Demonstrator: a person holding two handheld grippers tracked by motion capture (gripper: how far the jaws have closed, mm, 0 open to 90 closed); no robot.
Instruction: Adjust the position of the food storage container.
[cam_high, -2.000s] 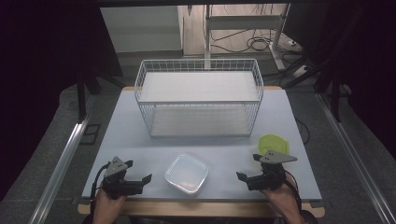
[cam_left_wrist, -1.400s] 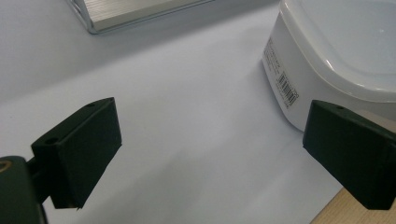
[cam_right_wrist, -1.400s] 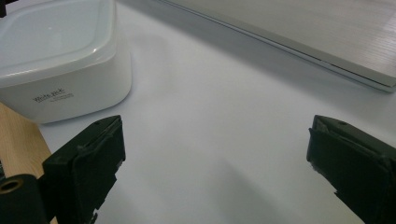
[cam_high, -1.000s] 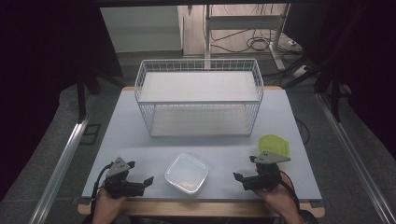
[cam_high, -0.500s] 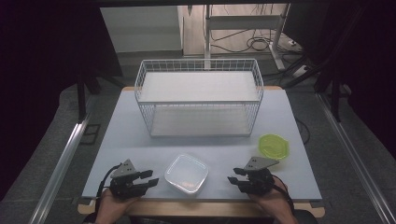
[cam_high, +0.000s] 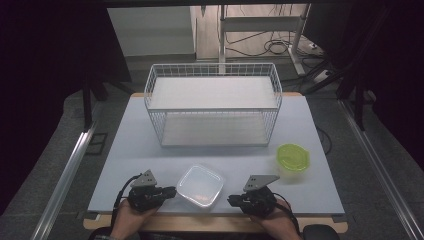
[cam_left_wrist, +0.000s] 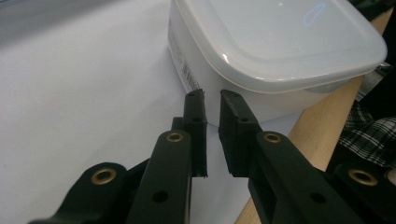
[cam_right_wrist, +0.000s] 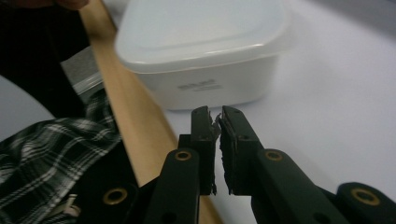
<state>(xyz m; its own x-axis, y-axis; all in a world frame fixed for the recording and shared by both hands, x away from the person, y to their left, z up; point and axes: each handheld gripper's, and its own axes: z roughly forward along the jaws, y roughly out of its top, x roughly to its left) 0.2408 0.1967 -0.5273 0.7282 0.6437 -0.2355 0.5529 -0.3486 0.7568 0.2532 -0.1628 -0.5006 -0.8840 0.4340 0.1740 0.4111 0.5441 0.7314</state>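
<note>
Both tongs nearly shut, flanking the clear lidded container between them

Wire basket at frame centre on the tabletop — lidded box below it, round tub lower right.

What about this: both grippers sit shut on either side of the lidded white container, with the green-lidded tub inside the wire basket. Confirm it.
Not quite. The green-lidded tub stands on the table, outside the wire basket, off its front right corner; the high view shows it. The rest holds: left gripper and right gripper are shut, flanking the white container.
</note>
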